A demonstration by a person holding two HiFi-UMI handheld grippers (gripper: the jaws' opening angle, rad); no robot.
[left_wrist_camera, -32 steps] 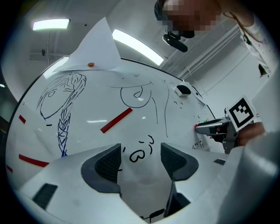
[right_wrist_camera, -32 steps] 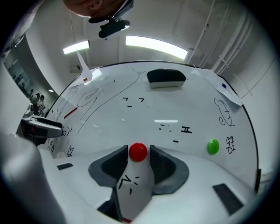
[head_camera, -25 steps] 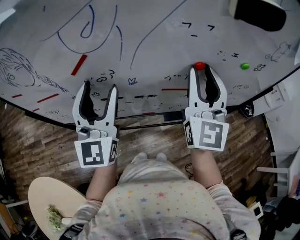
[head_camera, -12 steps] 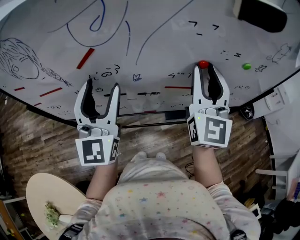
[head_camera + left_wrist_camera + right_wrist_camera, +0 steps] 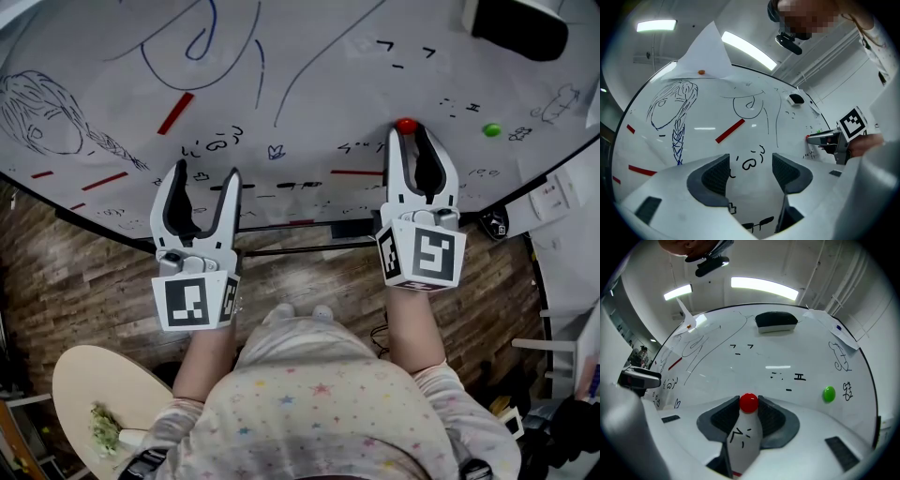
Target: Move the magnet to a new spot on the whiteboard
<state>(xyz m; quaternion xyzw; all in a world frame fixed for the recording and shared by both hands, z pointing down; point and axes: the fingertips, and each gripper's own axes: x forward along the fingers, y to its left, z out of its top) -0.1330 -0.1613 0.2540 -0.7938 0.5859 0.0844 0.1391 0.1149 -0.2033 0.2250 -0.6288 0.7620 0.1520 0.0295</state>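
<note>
A small round red magnet (image 5: 406, 126) sits against the whiteboard (image 5: 309, 56) near its lower edge. My right gripper (image 5: 406, 132) is shut on it, with both pads pressed to its sides; the right gripper view shows the red magnet (image 5: 749, 402) right at the fingertips (image 5: 723, 417). To the left, my left gripper (image 5: 205, 172) hangs open and holds nothing, its jaws pointed at small black doodles (image 5: 751, 161) on the board. The left gripper view also catches the right gripper (image 5: 825, 139) off to the side.
A green magnet (image 5: 491, 130) sticks to the board right of the red one. A black eraser (image 5: 516, 28) sits at the board's top right. A long red strip (image 5: 175, 113) and pen drawings cover the left part. Below is wooden floor (image 5: 75, 291) and a round table (image 5: 84, 394).
Both grippers hold nearly the same places. The head view has drifted a little, so the board's drawings sit slightly further right in the picture.
</note>
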